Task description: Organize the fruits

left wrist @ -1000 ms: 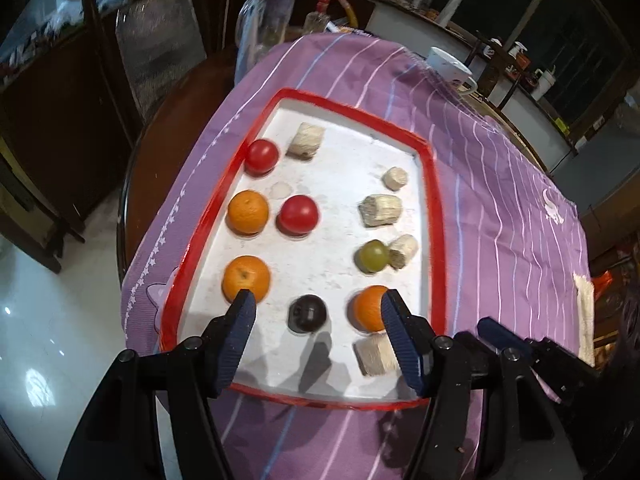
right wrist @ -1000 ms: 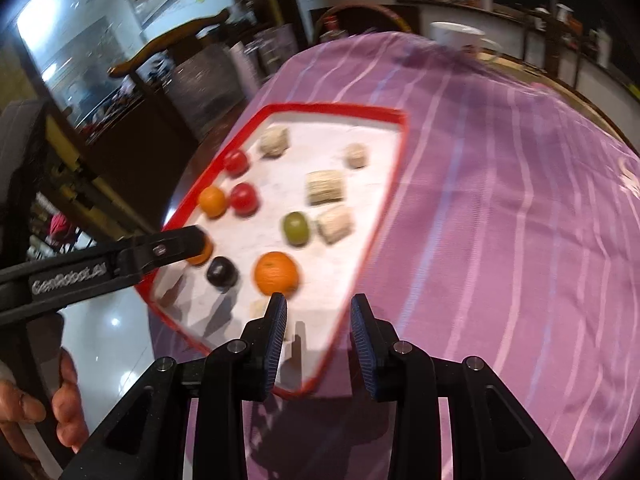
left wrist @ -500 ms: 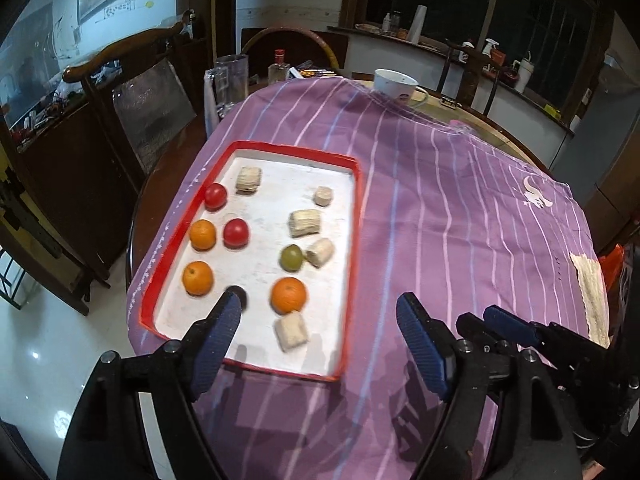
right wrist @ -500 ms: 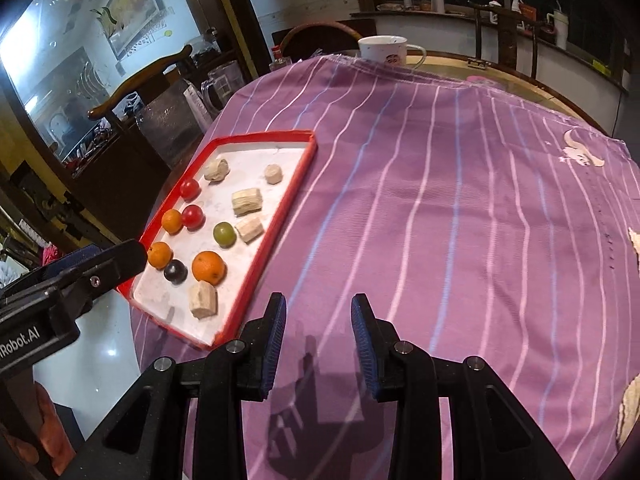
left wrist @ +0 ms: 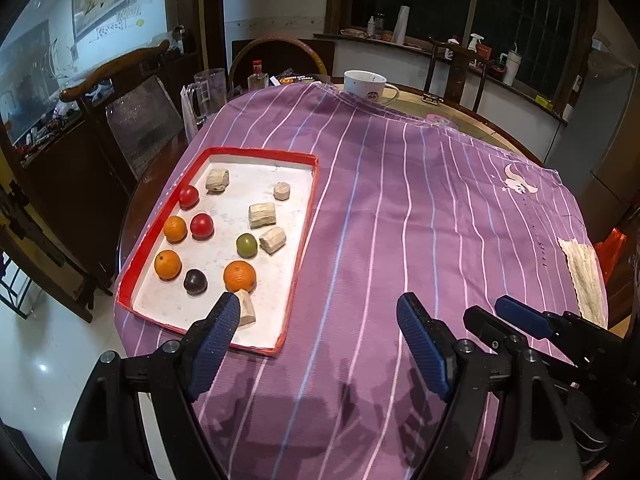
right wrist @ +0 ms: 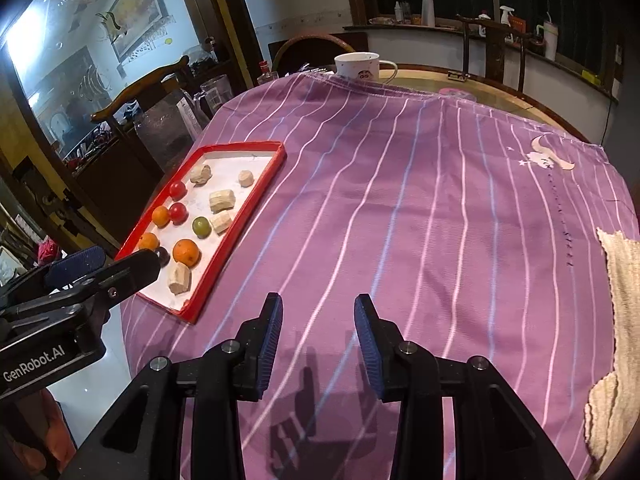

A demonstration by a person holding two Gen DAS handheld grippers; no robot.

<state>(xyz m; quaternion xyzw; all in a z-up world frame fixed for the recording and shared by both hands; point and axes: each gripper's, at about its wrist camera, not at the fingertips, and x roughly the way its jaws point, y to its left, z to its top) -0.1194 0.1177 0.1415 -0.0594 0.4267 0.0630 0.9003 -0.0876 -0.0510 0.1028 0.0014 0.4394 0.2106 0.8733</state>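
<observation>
A red-rimmed white tray (left wrist: 304,216) lies at the table's left; it also shows in the right wrist view (right wrist: 240,216). It holds three oranges, one near the front (left wrist: 239,276), two red fruits (left wrist: 201,225), a green fruit (left wrist: 246,245), a dark plum (left wrist: 195,282) and several pale banana pieces (left wrist: 262,215). My left gripper (left wrist: 320,340) is open and empty, held above the cloth by the tray's near right corner. My right gripper (right wrist: 318,344) is open and empty over bare cloth, right of the tray.
A purple striped cloth (left wrist: 420,208) covers the round table. A white mug (left wrist: 365,86) stands at the far edge, a glass pitcher (left wrist: 208,92) and bottle at the far left. A beige towel (right wrist: 616,320) lies at the right edge. Wooden chairs surround the table.
Both grippers have pulled back and up from the tray, toward the right. The tray now looks smaller and farther left. The fruits have not moved.
</observation>
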